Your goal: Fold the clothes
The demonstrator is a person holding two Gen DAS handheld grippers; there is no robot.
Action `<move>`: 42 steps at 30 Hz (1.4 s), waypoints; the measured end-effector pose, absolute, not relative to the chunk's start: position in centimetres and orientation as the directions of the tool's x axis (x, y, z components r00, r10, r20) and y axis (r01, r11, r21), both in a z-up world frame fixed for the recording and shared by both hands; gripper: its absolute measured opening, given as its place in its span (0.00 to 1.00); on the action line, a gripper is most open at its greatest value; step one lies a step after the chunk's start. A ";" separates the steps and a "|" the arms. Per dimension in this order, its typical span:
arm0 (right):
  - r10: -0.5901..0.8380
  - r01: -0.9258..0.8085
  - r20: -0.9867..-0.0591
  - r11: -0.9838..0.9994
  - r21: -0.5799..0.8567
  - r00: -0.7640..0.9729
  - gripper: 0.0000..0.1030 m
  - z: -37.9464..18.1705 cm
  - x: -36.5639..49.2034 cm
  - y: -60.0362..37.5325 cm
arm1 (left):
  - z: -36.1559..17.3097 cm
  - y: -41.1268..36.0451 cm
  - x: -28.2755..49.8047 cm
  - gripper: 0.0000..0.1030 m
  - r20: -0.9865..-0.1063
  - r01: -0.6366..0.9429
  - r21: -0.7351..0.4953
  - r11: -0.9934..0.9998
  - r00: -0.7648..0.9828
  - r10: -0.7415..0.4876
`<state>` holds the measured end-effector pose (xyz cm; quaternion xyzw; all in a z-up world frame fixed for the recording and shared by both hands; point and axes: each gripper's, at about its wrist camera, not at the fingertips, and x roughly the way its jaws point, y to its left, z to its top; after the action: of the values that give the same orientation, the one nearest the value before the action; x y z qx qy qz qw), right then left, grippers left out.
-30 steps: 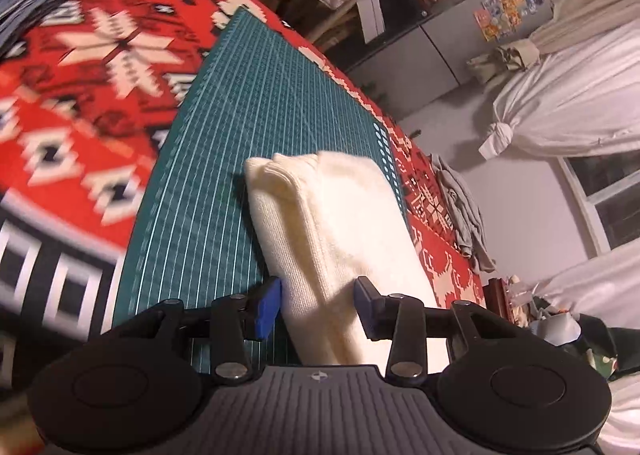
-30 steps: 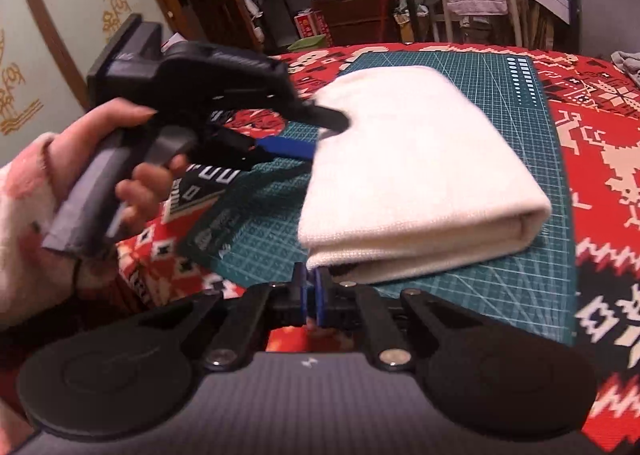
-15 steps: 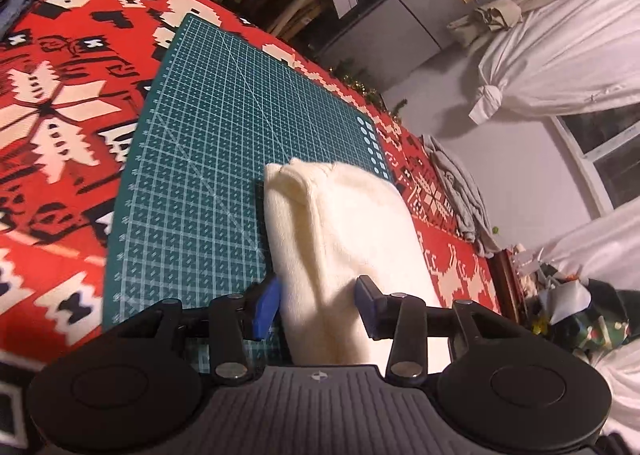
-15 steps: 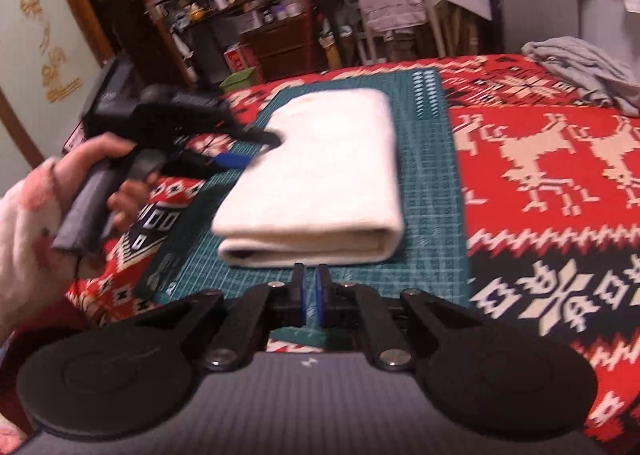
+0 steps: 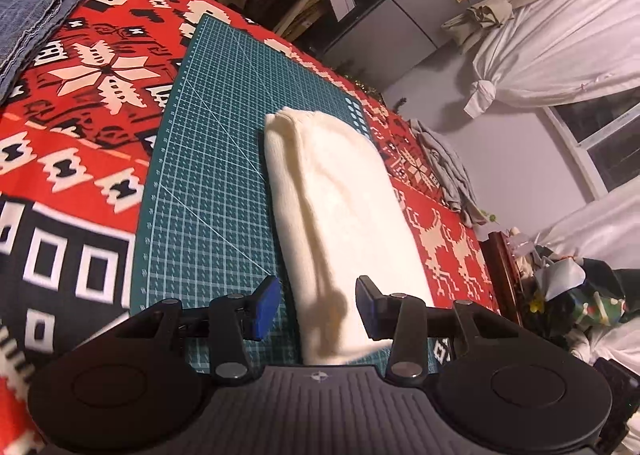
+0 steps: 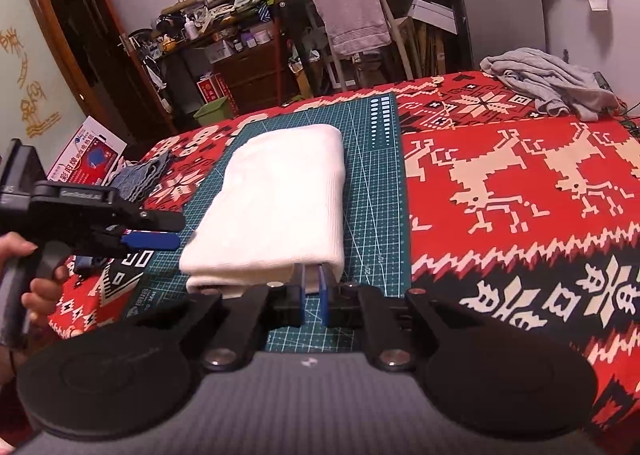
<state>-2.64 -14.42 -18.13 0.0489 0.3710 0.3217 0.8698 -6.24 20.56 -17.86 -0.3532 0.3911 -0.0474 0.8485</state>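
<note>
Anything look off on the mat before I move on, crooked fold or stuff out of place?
Nothing stands out. The cream garment lies folded in a neat block on the green cutting mat. The only loose item is a crumpled grey garment at the blanket's far corner, well off the mat.

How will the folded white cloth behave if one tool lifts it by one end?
Probably floppy: the white cloth is soft knit with rounded folds, so the free end would sag. Its loose layers may open. It likely will not slide easily on the green mat.

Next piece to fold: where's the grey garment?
In the right wrist view, the crumpled grey garment lies at the far right of the red patterned blanket, beyond the green cutting mat.
</note>
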 end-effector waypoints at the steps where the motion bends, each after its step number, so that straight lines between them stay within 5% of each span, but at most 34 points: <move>1: 0.597 -0.523 -0.614 0.788 0.326 0.517 0.09 -18.2 -2.7 -14.5 | -17.6 20.3 -6.4 0.39 -0.633 -0.193 -0.627 0.755 0.691 -0.349; 42: 0.608 -0.515 -0.615 0.781 0.352 0.502 0.15 -18.1 -2.8 -14.4 | -15.9 17.9 -8.3 0.36 -0.627 -0.128 -0.577 0.807 0.703 -0.336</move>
<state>-2.84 -14.41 -18.07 0.0613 0.3785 0.3250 0.8645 -8.33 17.88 -15.90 -0.3049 0.3807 -0.0598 0.8709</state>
